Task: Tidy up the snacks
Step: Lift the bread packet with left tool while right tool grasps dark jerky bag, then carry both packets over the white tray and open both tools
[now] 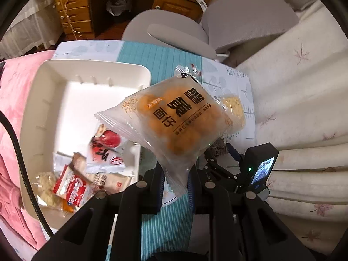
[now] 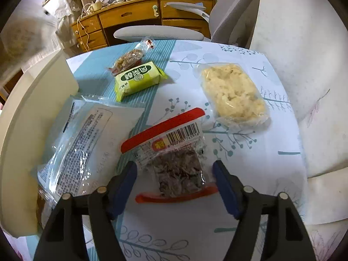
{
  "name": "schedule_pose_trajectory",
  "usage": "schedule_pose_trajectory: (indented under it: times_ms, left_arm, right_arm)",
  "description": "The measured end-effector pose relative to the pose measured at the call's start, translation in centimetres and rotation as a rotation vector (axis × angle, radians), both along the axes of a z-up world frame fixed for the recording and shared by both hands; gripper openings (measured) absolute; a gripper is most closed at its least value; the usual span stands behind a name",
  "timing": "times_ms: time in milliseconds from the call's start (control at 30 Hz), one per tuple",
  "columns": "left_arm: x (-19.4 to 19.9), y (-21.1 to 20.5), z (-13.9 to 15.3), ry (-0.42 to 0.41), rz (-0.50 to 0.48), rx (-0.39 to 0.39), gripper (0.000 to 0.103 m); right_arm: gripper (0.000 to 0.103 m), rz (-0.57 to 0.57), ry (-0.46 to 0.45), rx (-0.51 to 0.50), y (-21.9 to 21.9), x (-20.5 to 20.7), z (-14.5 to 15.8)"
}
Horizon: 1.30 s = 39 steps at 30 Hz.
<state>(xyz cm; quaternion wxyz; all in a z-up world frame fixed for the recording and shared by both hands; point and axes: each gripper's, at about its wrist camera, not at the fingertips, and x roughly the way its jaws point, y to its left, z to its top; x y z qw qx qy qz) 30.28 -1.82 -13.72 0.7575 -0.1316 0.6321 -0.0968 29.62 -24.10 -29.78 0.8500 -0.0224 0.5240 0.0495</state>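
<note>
My left gripper (image 1: pixel 175 184) is shut on the corner of a clear packet of orange balls (image 1: pixel 174 117) and holds it in the air beside the white bin (image 1: pixel 65 74). The bin holds several snack packets (image 1: pixel 87 174). My right gripper (image 2: pixel 175 178) is open, its fingers on either side of a red-edged packet of dark snack (image 2: pixel 174 156) that lies on the table. A green packet (image 2: pixel 139 80), a yellow crumbly packet (image 2: pixel 232 93), a small brown packet (image 2: pixel 128 62) and a large clear packet (image 2: pixel 87 139) lie around it.
The table (image 2: pixel 250 163) has a white and teal leaf-print cloth. The white bin's wall (image 2: pixel 32 119) stands at the left. A grey chair (image 1: pixel 174 30) and a wooden desk (image 2: pixel 134 17) are behind the table. White bedding (image 1: pixel 304 108) lies at the right, pink fabric (image 1: pixel 13 108) at the left.
</note>
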Motion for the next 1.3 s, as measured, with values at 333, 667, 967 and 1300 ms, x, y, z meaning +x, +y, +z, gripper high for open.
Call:
schedule_pose_trajectory:
  times_ms: [333, 667, 967, 1300]
  left_arm:
    - [-3.1, 3.5, 1.5, -0.032, 0.058, -0.017, 0.016]
    - [-7.0, 7.8, 1.6, -0.027, 0.069, -0.033, 0.016]
    - [-10.6, 12.0, 1.1, -0.023, 0.062, -0.042, 0.016]
    - [-12.7, 16.8, -0.3, -0.067, 0.052, -0.076, 0.016]
  right_arm:
    - [0.053, -0.037, 0.051, 0.038, -0.3, -0.8, 0.7]
    - [0.05, -0.128, 0.062, 0.096, 1.1, -4.7, 3.5]
    - [0.05, -0.191, -0.011, 0.127, 4.4, -8.0, 8.6]
    - [0.05, -0.178, -0.087, 0.204, 10.4, -11.3, 12.6]
